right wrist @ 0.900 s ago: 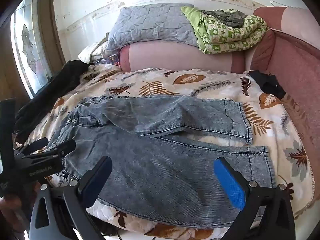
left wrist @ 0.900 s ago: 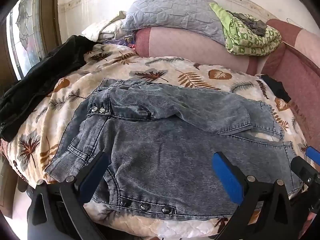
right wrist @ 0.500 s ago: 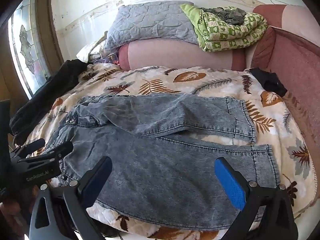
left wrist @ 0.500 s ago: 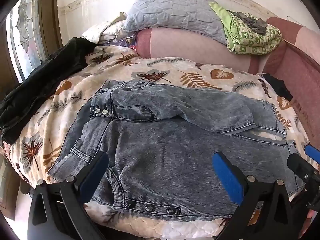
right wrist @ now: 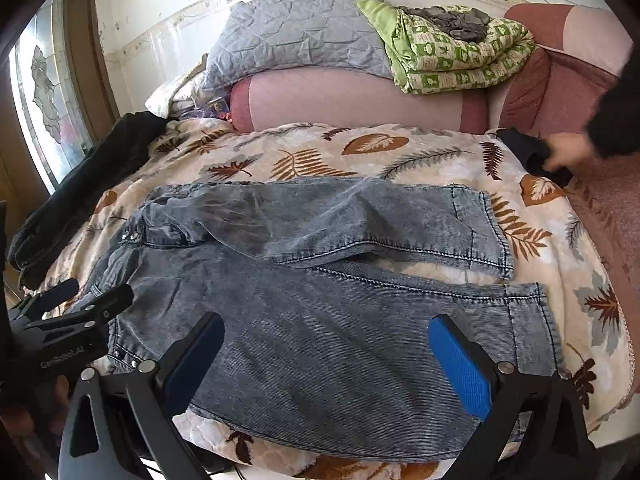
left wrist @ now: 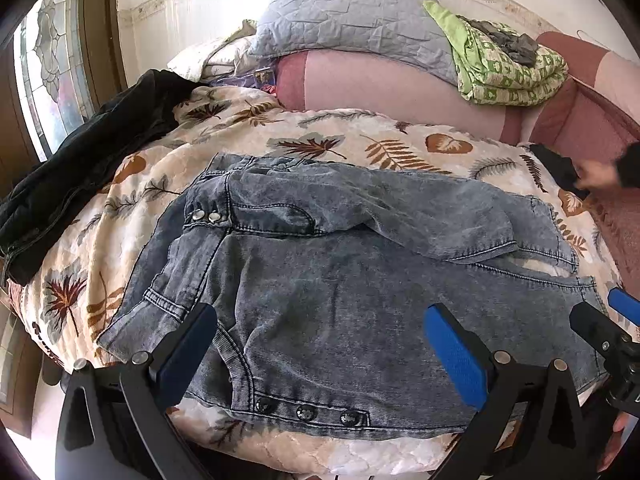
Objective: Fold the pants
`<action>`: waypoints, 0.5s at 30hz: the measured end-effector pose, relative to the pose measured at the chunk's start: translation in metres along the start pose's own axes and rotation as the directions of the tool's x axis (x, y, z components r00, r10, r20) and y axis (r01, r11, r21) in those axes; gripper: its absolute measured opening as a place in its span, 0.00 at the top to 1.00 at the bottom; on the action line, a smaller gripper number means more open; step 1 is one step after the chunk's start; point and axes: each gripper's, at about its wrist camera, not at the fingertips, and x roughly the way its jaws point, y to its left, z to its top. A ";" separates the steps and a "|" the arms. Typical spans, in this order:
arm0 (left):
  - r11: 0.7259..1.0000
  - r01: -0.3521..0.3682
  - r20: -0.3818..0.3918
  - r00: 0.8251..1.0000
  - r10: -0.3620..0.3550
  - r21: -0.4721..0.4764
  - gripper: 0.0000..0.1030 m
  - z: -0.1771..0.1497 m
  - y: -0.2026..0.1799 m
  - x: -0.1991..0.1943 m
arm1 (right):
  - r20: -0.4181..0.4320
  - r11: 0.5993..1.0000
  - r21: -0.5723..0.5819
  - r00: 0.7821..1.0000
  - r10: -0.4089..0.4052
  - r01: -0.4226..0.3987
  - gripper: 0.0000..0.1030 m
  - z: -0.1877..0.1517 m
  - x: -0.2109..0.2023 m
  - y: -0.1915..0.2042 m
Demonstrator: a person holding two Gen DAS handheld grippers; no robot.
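One pair of grey acid-washed jeans [left wrist: 340, 280] is laid flat on the leaf-print quilt [left wrist: 360, 140] of a bed, filling the centre of both wrist views. Two legs are counted: one lies across the middle, the other nearer the lower edge of the frame, both hems pointing right. Two metal snaps [left wrist: 204, 216] are seen at the waistband, left of centre in the left wrist view; three dark snaps [left wrist: 306, 412] are seen along the near edge, low centre.

Left gripper [left wrist: 320, 352] is seen low in its frame, fingers spread wide, nothing between them; the jeans lie beyond. Right gripper [right wrist: 328, 356] is likewise spread wide and empty, low in its frame above the nearer leg.

One grey quilted pillow [right wrist: 296, 36] and one folded green patterned blanket [right wrist: 452, 56] are stacked at upper centre and upper right. One dark garment [left wrist: 88, 160] is draped at left. One hand [right wrist: 568, 152] in a dark sleeve is seen at the right edge, touching a small black cloth [right wrist: 524, 148].
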 end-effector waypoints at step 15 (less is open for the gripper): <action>1.000 -0.003 -0.001 1.000 0.003 0.003 0.00 -0.003 0.001 0.000 | -0.009 1.000 0.009 1.000 -0.006 0.007 0.00 -0.005 0.001 -0.002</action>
